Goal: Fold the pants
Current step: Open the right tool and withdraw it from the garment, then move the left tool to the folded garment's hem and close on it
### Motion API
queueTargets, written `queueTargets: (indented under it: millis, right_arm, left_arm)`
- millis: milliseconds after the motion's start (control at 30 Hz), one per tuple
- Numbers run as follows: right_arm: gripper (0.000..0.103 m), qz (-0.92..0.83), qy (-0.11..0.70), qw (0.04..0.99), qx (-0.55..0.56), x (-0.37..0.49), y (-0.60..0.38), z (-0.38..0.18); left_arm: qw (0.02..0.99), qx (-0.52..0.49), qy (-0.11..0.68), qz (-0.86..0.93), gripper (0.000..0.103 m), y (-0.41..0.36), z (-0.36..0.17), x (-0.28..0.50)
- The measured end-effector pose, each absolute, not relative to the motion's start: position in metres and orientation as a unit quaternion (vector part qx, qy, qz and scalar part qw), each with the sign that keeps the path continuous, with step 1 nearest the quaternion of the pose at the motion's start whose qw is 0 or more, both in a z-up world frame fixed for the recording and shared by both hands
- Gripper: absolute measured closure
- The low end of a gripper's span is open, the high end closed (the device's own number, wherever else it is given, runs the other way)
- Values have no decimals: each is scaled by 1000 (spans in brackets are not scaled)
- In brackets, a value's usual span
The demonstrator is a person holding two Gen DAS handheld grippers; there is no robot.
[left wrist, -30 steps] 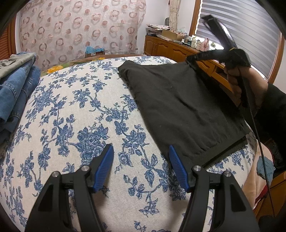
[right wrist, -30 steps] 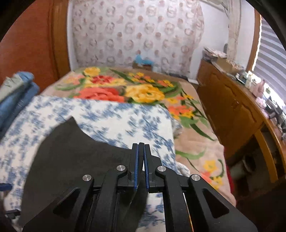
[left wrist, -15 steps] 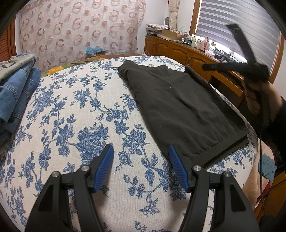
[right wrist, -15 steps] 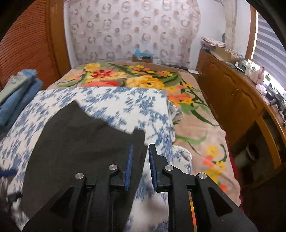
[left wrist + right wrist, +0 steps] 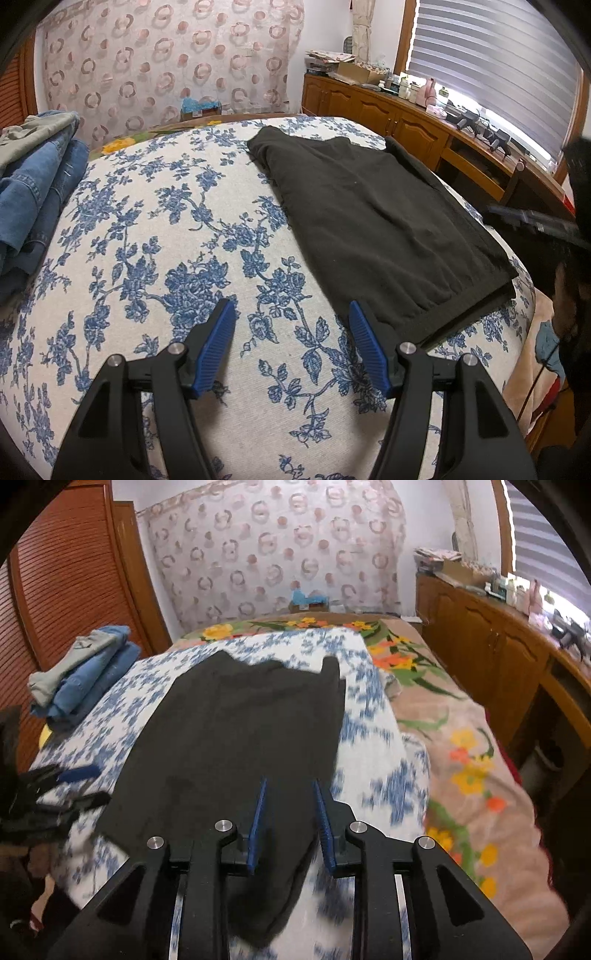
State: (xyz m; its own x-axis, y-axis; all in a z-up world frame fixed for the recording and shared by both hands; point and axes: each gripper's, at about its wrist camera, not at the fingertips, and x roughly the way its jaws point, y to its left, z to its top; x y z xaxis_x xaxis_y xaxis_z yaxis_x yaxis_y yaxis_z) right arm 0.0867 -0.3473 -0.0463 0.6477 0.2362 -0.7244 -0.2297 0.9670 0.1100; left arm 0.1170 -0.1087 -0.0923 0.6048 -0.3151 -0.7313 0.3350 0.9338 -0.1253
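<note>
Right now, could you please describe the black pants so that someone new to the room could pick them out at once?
Start at the bed, where a white cloth with blue flowers is spread. The black pants lie flat on it, toward the side nearest the wooden cabinets. Unlike the stacked blue jeans at the opposite edge, they are a single plain black piece lying alone.

My left gripper [image 5: 291, 347]: black plastic arms, silver screws, ribbed blue pads [image 5: 216, 349]. My right gripper [image 5: 290, 821] matches it, with blue pads [image 5: 256, 827] and bright screw heads. A dark sleeve [image 5: 578, 280] and thin black cable [image 5: 537, 384] show alongside.
</note>
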Motion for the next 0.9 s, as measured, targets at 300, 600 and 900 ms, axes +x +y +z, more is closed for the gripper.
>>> queueTargets:
  millis: [300, 600, 900]
  right_arm:
    - [79, 129, 394, 910, -17, 43, -337, -46]
    - [78, 134, 399, 907, -2, 31, -339, -45]
    - [78, 134, 409, 902, 13, 33, -340, -52]
  left_arm:
    - [900, 10, 389, -197, 39, -114, -75, 94]
    - [893, 7, 390, -226, 43, -128, -79, 78]
    - [886, 10, 390, -248, 57, -138, -86, 70]
